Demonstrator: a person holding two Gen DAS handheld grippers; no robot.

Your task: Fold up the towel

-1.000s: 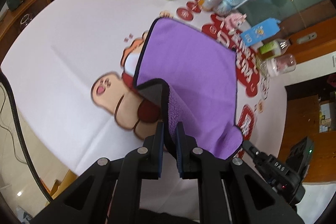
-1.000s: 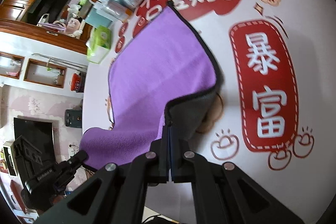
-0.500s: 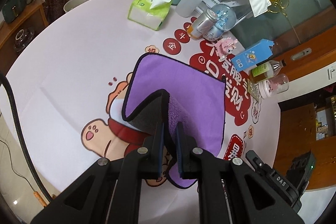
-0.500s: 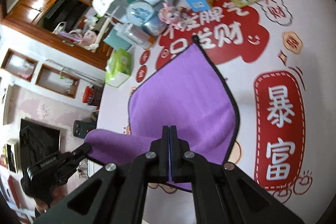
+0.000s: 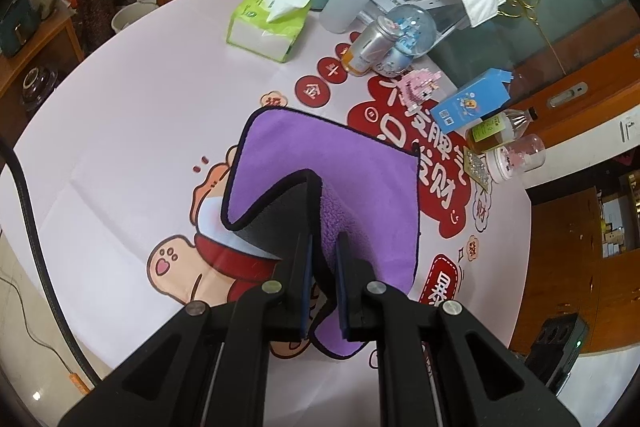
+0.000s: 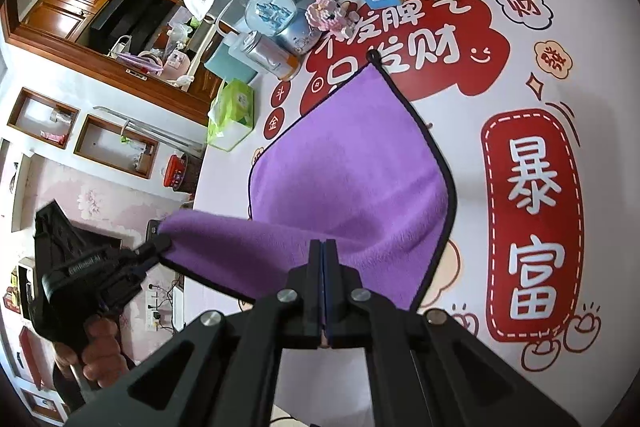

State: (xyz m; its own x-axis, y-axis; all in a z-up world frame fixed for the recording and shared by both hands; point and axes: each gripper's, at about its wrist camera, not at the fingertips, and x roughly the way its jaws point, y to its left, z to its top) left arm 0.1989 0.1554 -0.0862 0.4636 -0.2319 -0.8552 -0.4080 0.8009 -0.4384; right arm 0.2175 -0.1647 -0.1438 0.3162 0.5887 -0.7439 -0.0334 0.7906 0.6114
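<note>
Left hand-held gripper (image 5: 322, 259) and right hand-held gripper (image 6: 324, 267) each grasp a near corner of the purple towel (image 6: 352, 163), lifted off the bench (image 5: 120, 131).
Far half lies flat short of the tissue pack (image 5: 268, 23); fold begun, near edge not yet laid over.

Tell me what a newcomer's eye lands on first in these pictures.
The purple towel mid-table, its near edge lifted off the cartoon-printed tablecloth. The left gripper and right gripper each pinch a near corner. Beyond the towel's far edge stand a green tissue pack and a snow globe.
</note>
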